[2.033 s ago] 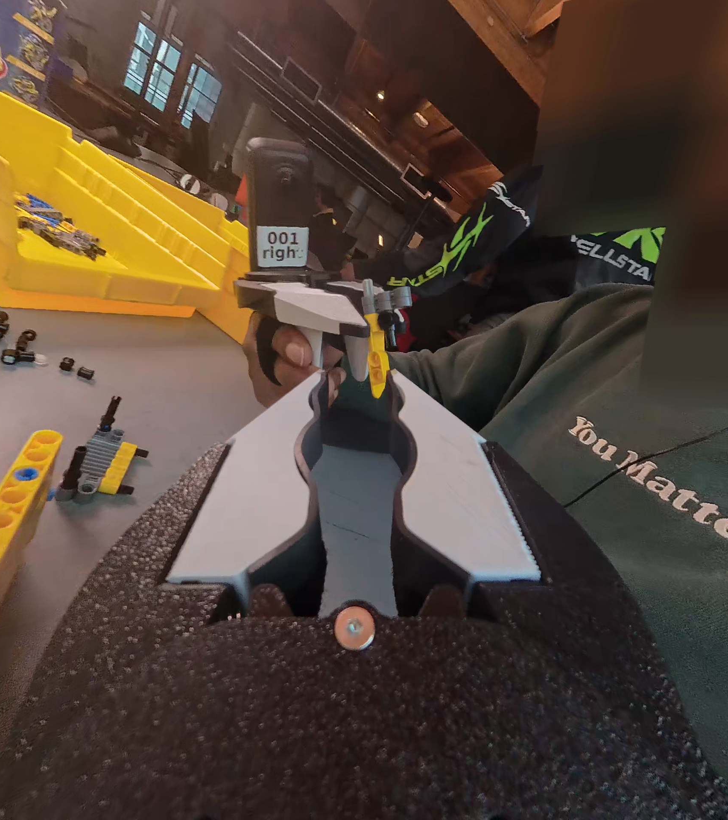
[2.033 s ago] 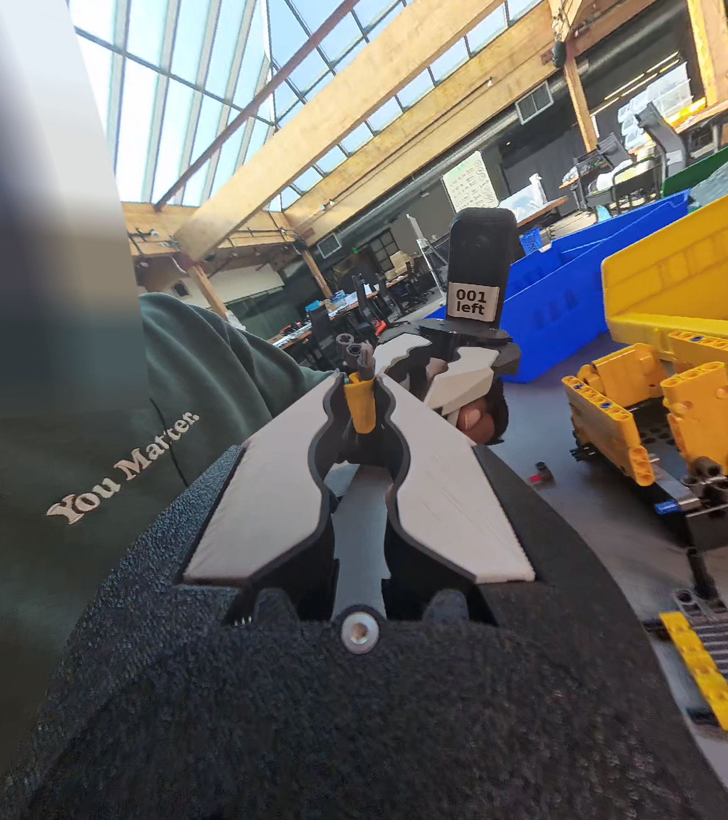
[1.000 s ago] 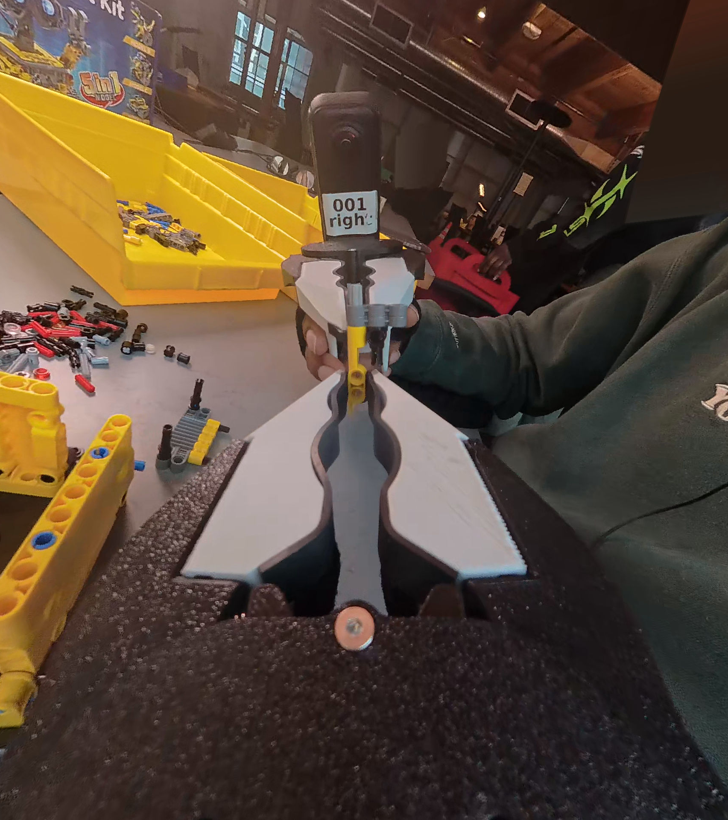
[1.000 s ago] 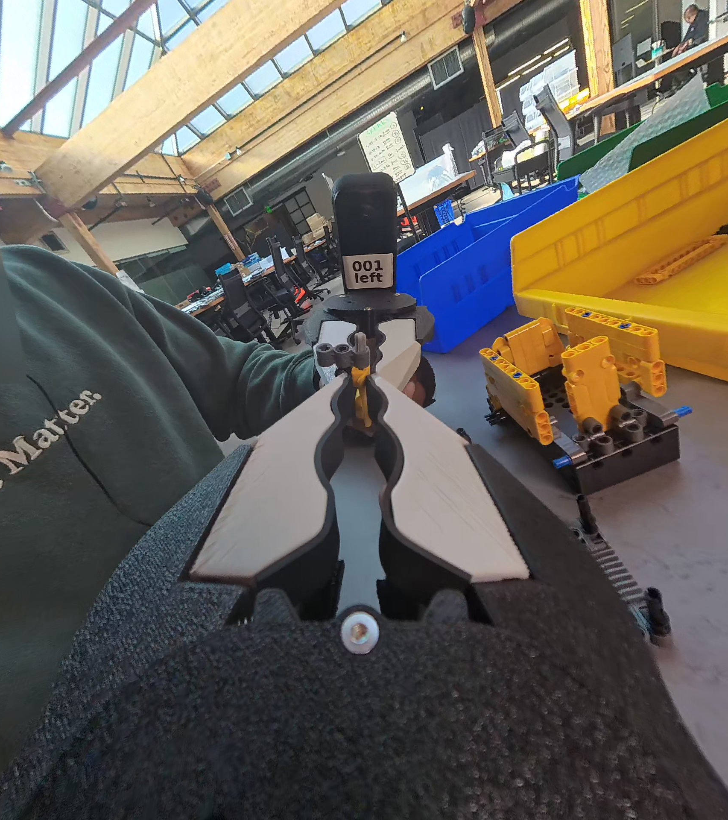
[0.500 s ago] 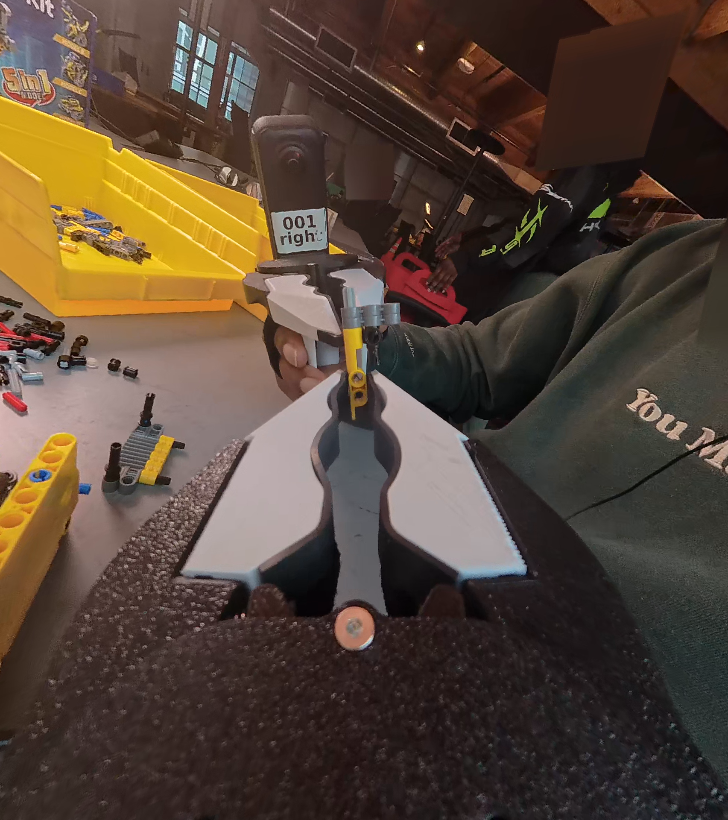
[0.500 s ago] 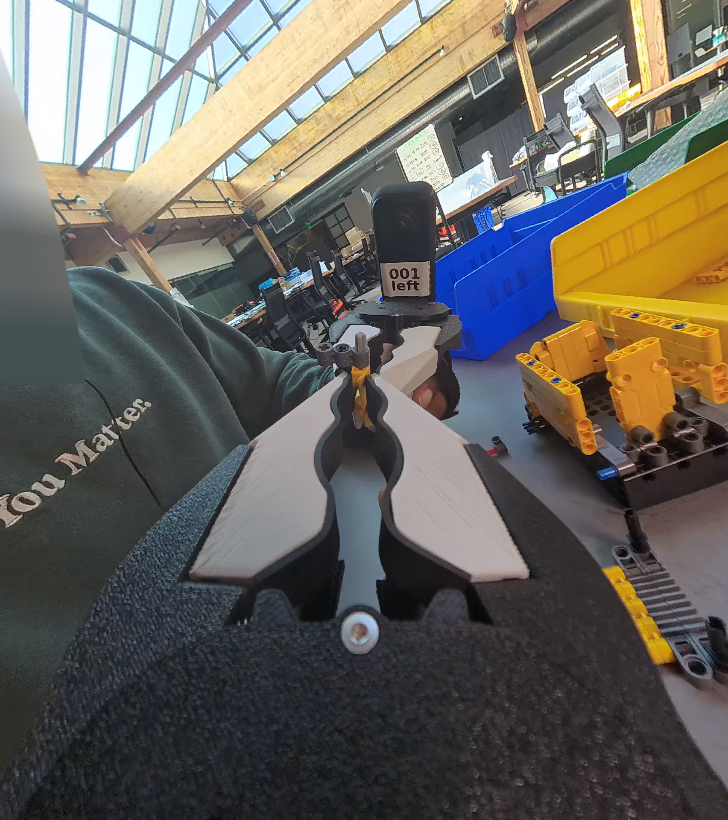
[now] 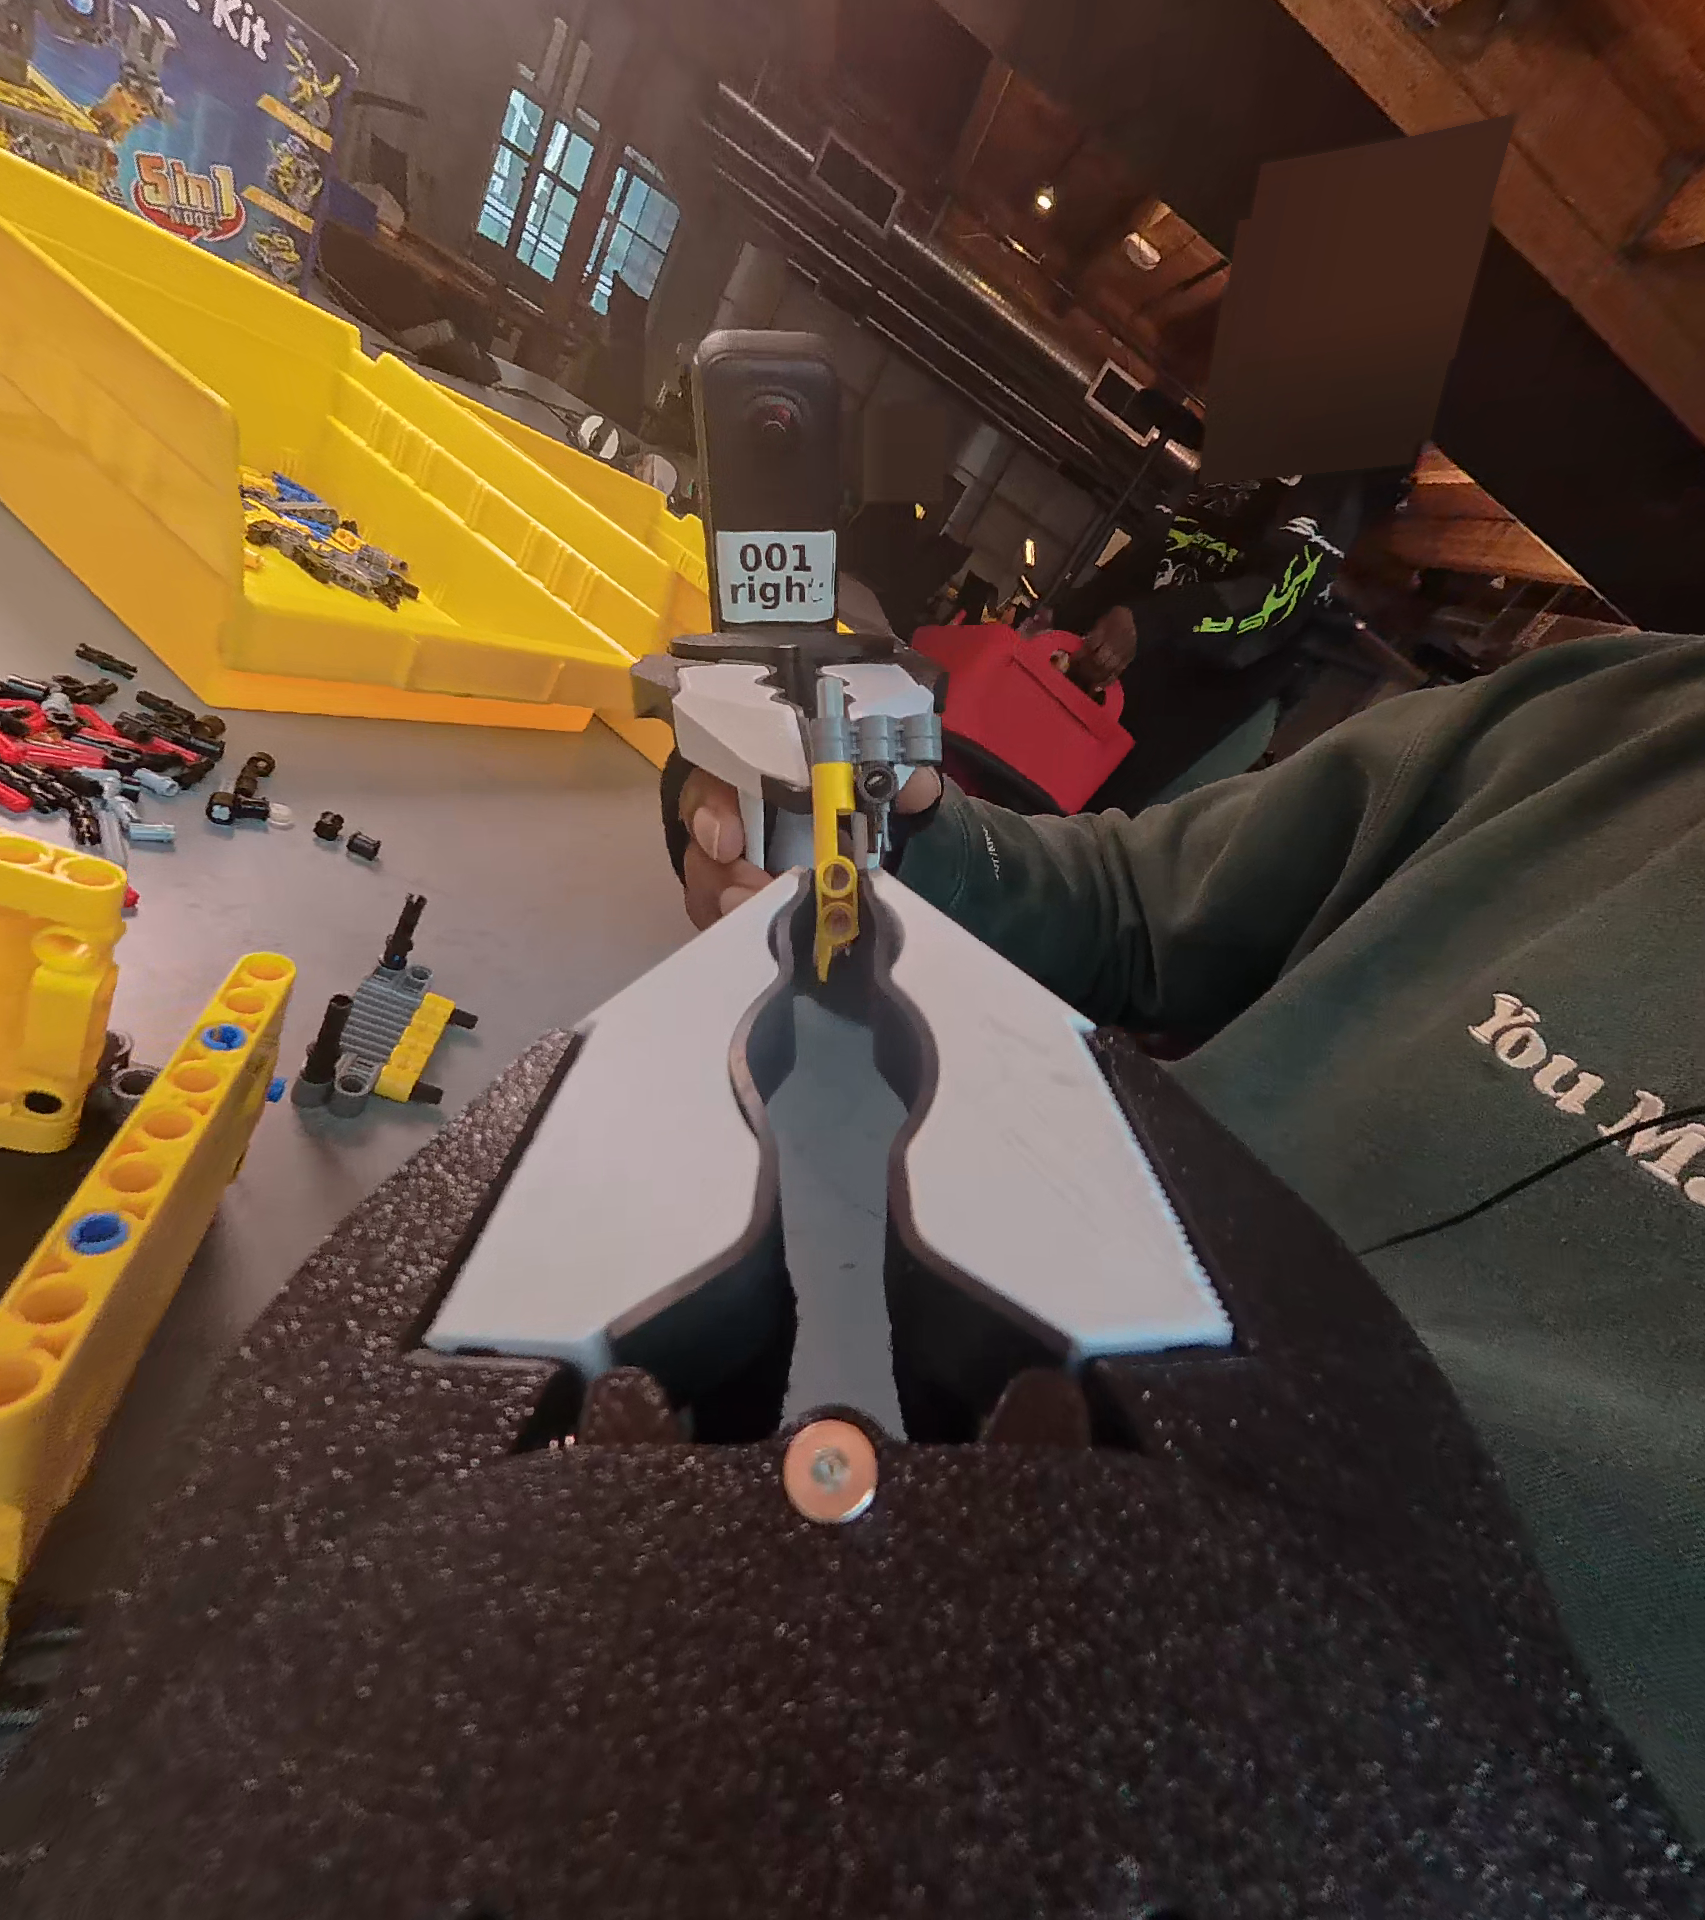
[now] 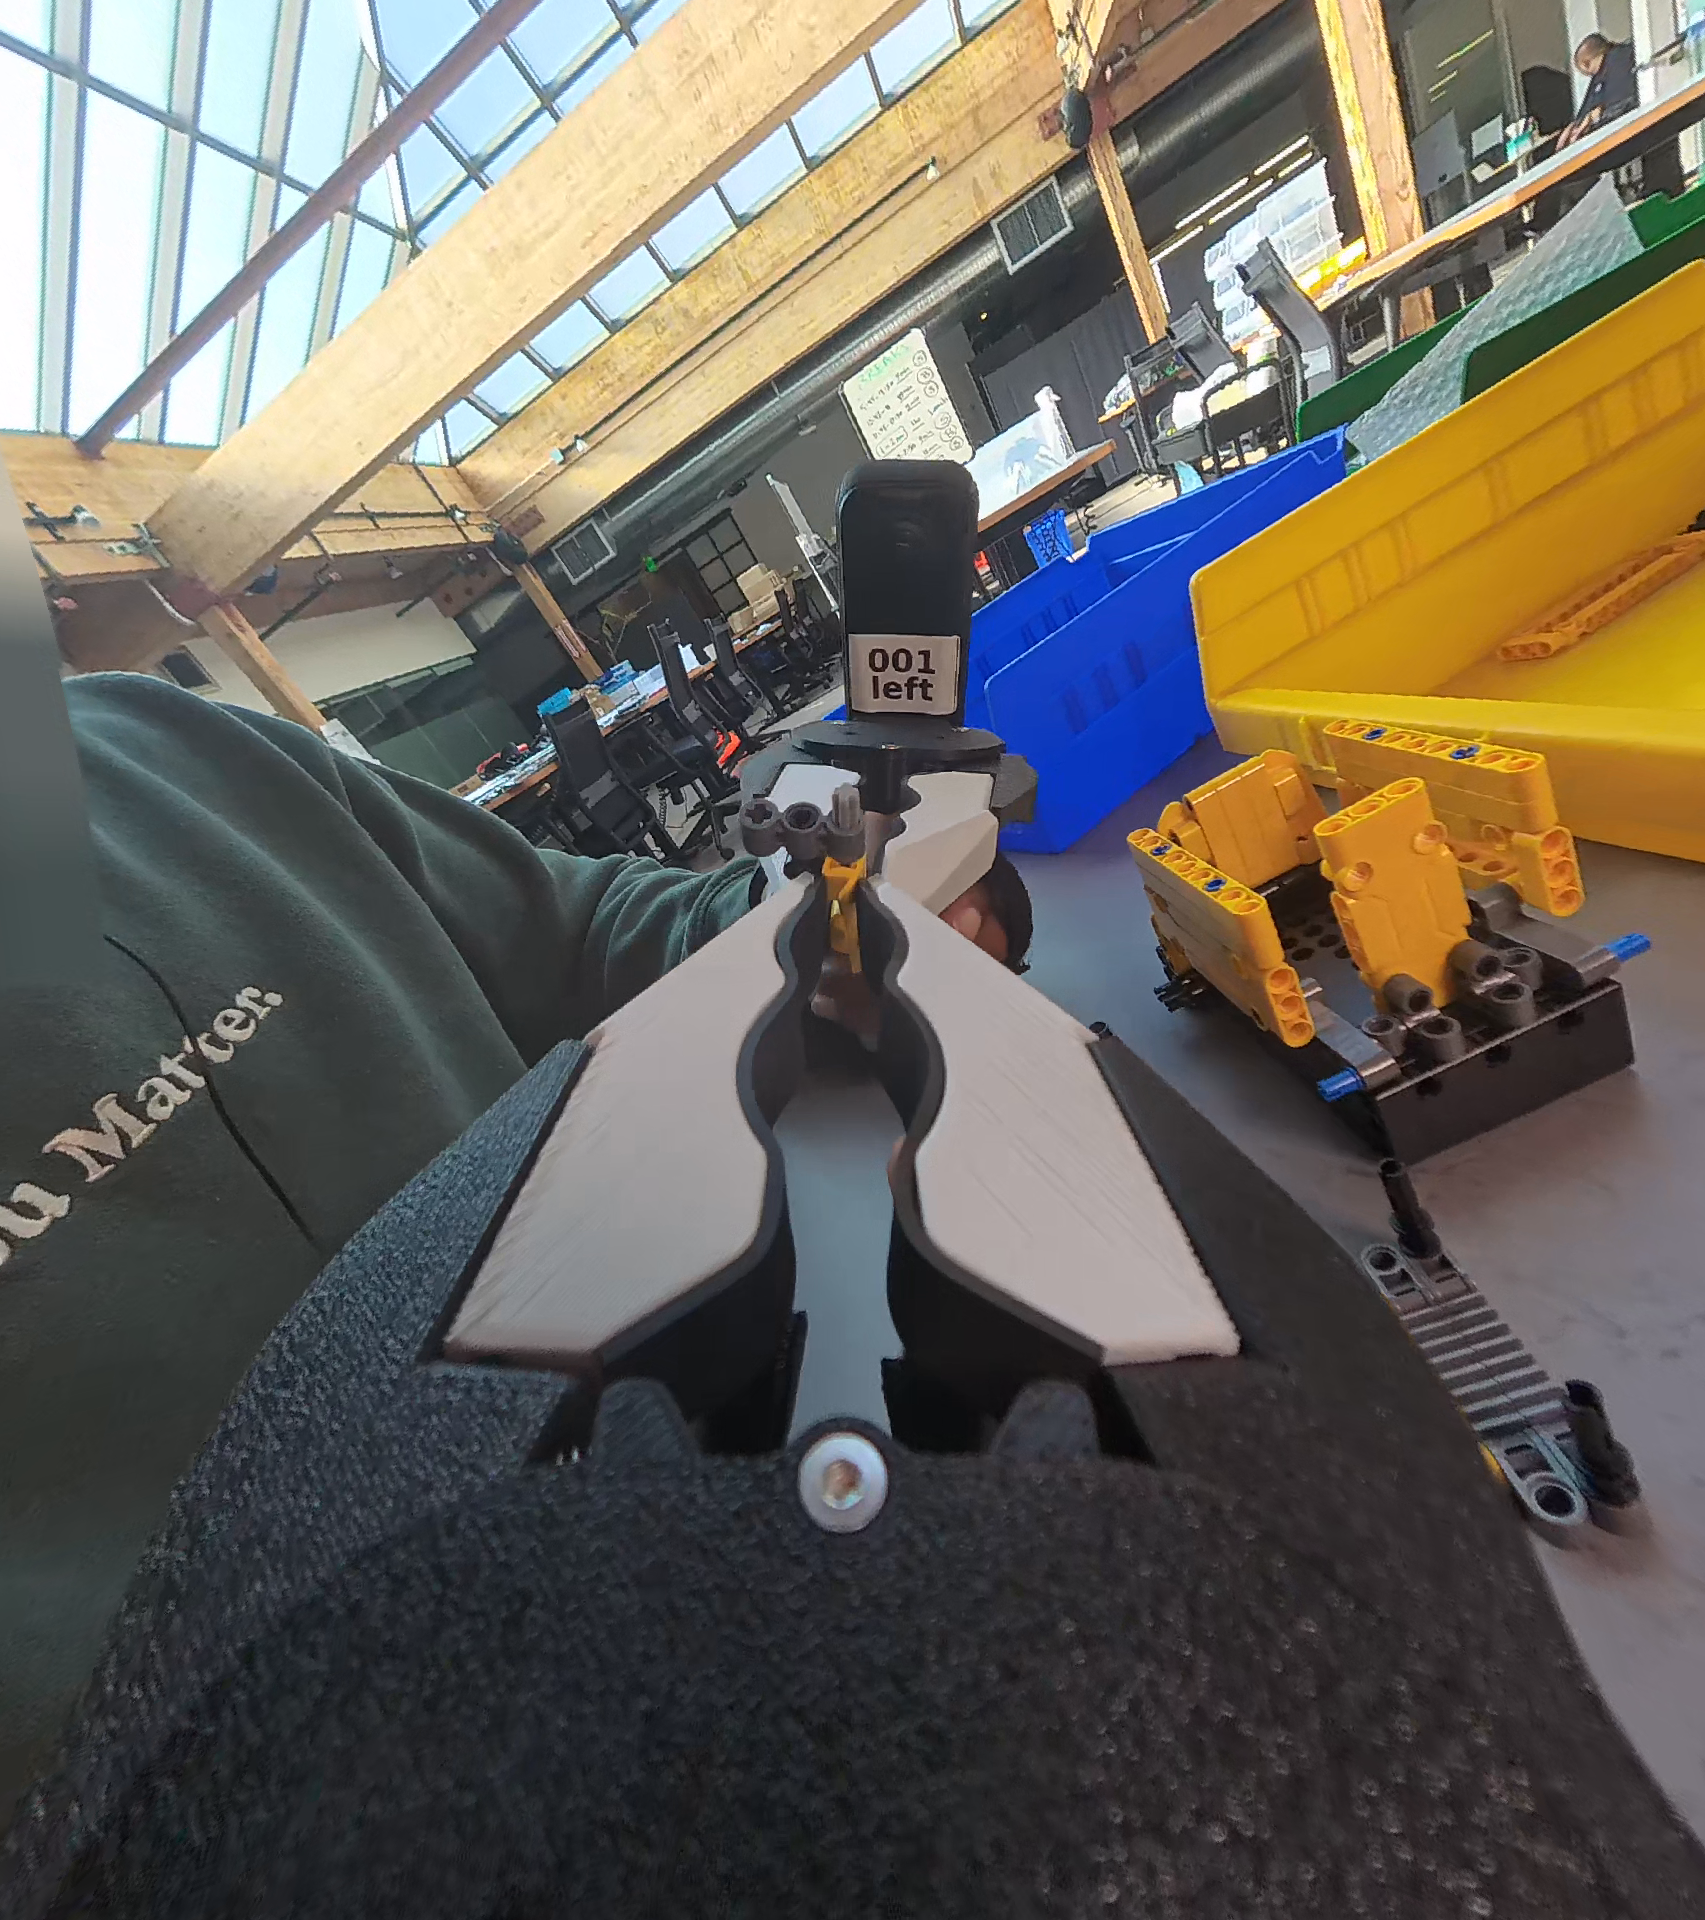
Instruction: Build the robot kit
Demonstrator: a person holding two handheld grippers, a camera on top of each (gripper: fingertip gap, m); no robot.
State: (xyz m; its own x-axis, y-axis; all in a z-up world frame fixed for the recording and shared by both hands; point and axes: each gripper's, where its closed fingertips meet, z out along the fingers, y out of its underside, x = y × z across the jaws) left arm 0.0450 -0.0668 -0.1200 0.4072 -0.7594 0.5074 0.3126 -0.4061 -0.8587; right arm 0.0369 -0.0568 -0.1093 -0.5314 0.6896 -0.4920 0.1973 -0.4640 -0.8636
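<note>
A small yellow beam [image 7: 832, 821] with a grey connector [image 7: 879, 740] and a grey axle on its top end is held in the air between both grippers, which face each other tip to tip. My left gripper [image 7: 835, 888] is shut on the beam's lower end. The right gripper's white fingers [image 7: 723, 727] show just behind it. In the right wrist view my right gripper [image 8: 843, 883] is shut on the same yellow beam [image 8: 840, 920], with the grey connector [image 8: 801, 823] above the tips and the left gripper's white fingers [image 8: 941, 831] beyond.
A person's green sleeve [image 7: 1295, 883] runs beside both grippers. On the grey table lie a loose parts pile [image 7: 37, 748], a long yellow beam [image 7: 100, 1247], a small grey-yellow piece [image 7: 380, 1029], a yellow-black model [image 8: 1367, 935] and a grey ribbed piece [image 8: 1482, 1361]. Yellow bins [image 7: 474, 665] and a blue bin [image 8: 1087, 665] stand behind. Both grippers' tips are close together, under 4 cm apart. The small grey-yellow piece [image 7: 380, 1029] is about 12 cm from both grippers' fingertips.
Both grippers have kept hold of the yellow beam and swung and tilted together above the table. The beam now stands nearly upright between the tips.
</note>
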